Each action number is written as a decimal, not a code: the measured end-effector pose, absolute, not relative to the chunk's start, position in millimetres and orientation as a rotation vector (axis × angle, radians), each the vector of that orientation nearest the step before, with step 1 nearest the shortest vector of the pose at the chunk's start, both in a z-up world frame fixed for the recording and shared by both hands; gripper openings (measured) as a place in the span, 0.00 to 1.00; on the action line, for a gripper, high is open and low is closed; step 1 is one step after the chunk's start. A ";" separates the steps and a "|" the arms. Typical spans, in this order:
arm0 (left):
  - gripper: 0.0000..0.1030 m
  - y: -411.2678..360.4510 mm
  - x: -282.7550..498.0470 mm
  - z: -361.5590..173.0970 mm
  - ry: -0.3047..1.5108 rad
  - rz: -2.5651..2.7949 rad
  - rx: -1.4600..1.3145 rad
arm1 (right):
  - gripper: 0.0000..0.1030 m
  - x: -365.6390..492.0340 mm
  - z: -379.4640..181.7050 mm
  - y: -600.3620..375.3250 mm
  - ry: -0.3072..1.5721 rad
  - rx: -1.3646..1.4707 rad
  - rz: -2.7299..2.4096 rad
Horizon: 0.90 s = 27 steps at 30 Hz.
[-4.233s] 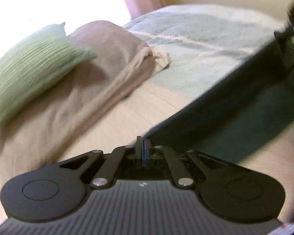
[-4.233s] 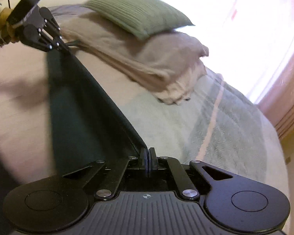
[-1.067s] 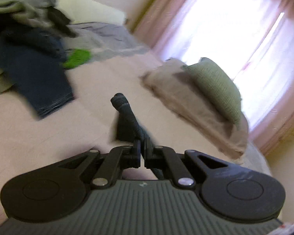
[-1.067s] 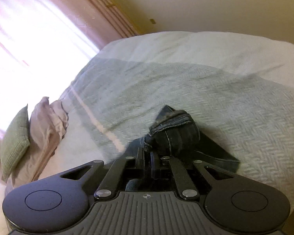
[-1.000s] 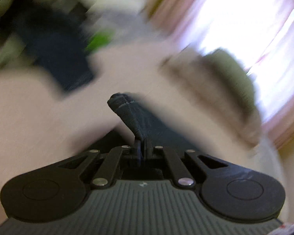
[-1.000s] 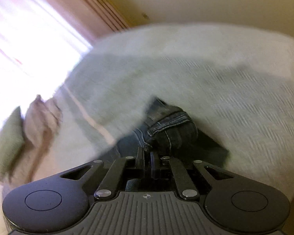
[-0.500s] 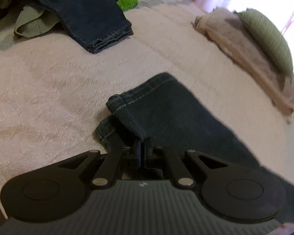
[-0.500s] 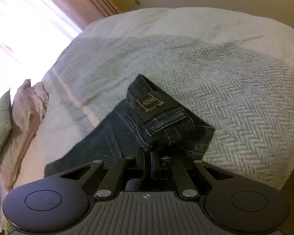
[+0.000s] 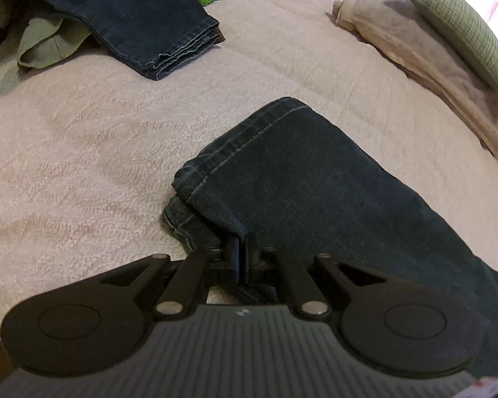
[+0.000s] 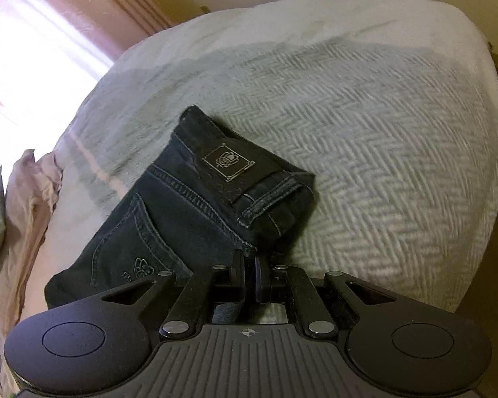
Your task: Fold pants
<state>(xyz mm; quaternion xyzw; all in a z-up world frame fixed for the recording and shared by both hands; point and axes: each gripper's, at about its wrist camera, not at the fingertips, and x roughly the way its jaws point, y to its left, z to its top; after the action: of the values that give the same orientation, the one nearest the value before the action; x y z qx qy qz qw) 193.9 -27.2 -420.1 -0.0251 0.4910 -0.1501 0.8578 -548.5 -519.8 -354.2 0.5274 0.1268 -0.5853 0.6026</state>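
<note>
left gripper (image 9: 241,248) pinches jeans (image 9: 298,179) hem | right gripper (image 10: 249,265) apparently clamps waistband

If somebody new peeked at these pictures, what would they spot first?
Dark jeans lie stretched along the bed. The left claw pinches the leg hems on the pink cover, and the right claw pinches the waistband on the grey blanket. Behind sit more clothes and a green pillow.

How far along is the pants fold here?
Done: the jeans lie lengthwise on the bed, legs stacked. In hand: left gripper pinches the hems, right gripper the waistband. Left: folding them end to end.
</note>
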 end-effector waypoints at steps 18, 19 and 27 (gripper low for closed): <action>0.10 -163.4 107.6 -342.5 0.989 -0.640 0.324 | 0.41 -525.7 -297.3 -552.8 0.533 0.808 -1.313; 0.10 -194.7 97.0 -344.6 0.998 -0.721 0.314 | 0.40 -522.6 -304.8 -554.0 0.539 0.804 -1.278; 0.12 -387.5 10.0 -361.3 1.008 -1.208 0.374 | 0.40 -496.2 -346.4 -552.6 0.877 0.669 -1.249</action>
<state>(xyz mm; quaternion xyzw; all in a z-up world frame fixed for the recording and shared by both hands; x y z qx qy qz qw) 10.0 -387.4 -361.3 0.1671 0.4508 -0.5403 0.6906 -496.2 -552.6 -346.4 0.2972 0.3896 -0.5548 0.6723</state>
